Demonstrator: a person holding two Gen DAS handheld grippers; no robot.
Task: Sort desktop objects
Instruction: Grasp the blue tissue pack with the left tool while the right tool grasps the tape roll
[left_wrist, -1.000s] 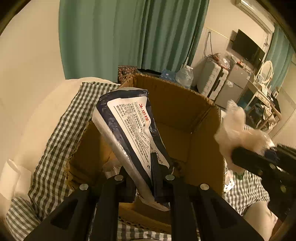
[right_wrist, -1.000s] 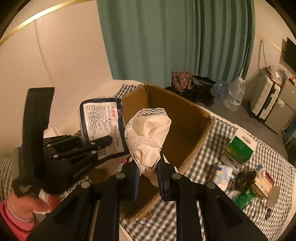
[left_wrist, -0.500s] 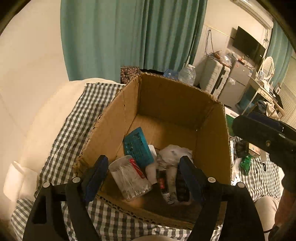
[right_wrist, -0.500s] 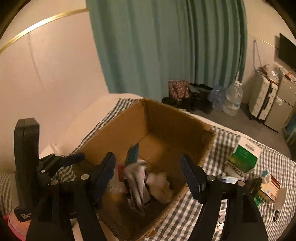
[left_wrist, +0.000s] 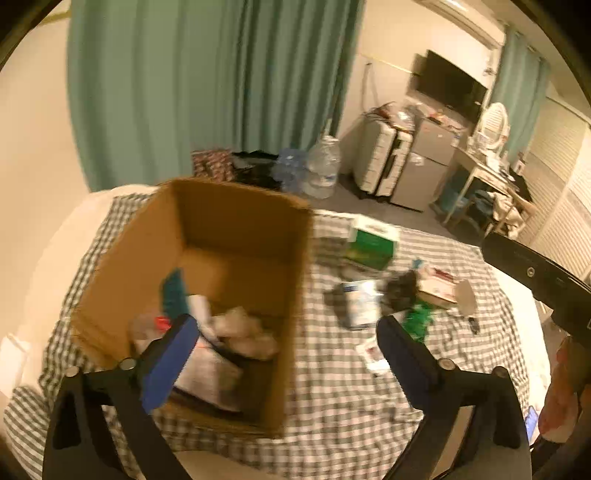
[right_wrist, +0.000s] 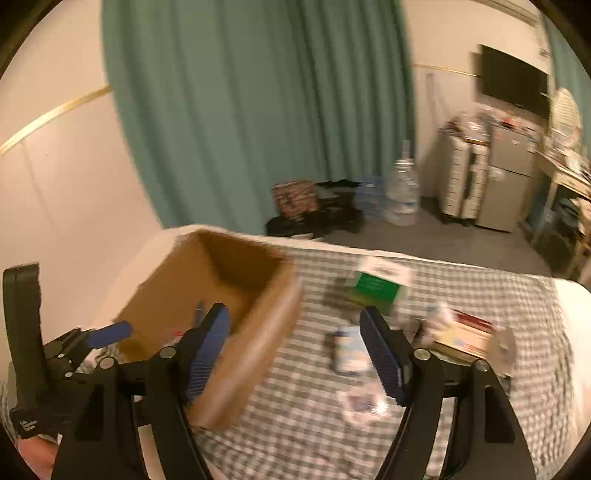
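Observation:
An open cardboard box (left_wrist: 299, 258) stands on the checked cloth at the left and holds the blue-and-white packet (left_wrist: 210, 373), the cream lace cloth (left_wrist: 243, 332) and other small items. It also shows in the right wrist view (right_wrist: 258, 332). My left gripper (left_wrist: 288, 343) is open and empty above the box's right wall. My right gripper (right_wrist: 295, 332) is open and empty, over the cloth just right of the box. Loose items lie right of the box: a green-and-white box (left_wrist: 373, 240), a white pack (left_wrist: 360, 302), a green packet (left_wrist: 419, 317). Both views are motion-blurred.
The checked cloth (left_wrist: 332, 398) covers a bed or table. A red-and-yellow box (right_wrist: 465, 336) and a small card (right_wrist: 360, 402) lie on it. Beyond are green curtains (right_wrist: 258, 110), water bottles (right_wrist: 402, 195), a suitcase and a fridge.
Both grippers opened and dropped the packet and the lace cloth into the box. Both have since swung right, toward the loose items on the cloth.

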